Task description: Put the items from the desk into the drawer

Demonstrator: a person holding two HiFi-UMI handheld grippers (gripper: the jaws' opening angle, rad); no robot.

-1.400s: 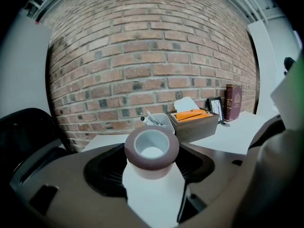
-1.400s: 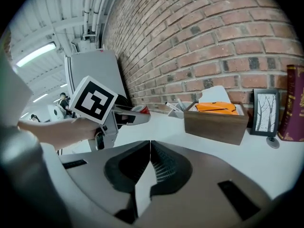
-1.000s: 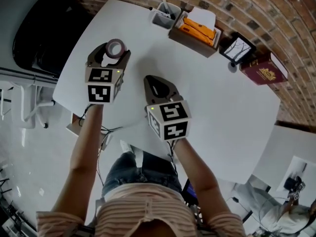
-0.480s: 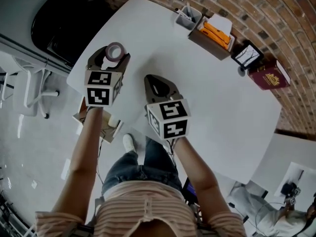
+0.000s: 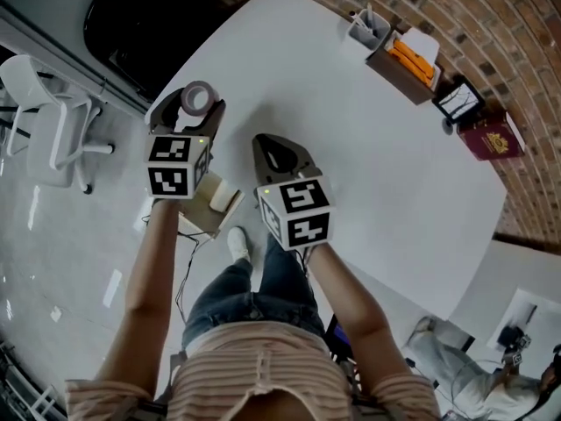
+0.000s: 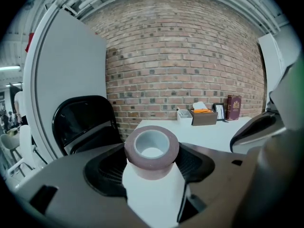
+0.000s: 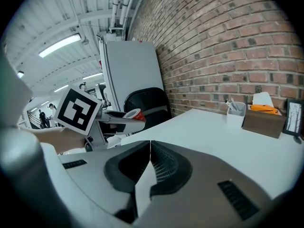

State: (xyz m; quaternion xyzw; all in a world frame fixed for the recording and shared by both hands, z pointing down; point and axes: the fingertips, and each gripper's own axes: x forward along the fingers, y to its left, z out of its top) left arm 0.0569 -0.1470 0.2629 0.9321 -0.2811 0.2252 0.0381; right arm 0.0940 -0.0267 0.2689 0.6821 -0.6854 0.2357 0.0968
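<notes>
At the tabletop's (image 5: 351, 130) 9 o'clock edge, the left tongs (image 6: 153, 170) pinch a roll of tape (image 5: 198, 96) held in the air, with a tan drawer (image 5: 213, 202) showing just at 6 o'clock of them. The right tongs (image 7: 148, 167) are pressed together with nothing in them, over the tabletop. Toward 1 o'clock sit a pen cup (image 5: 368, 26), a box (image 5: 408, 60) and a maroon book (image 5: 495, 135).

Beige drawer (image 5: 221, 202) partly hidden behind left hand-held gripper (image 5: 195, 103), book (image 5: 495, 139) title too small
</notes>
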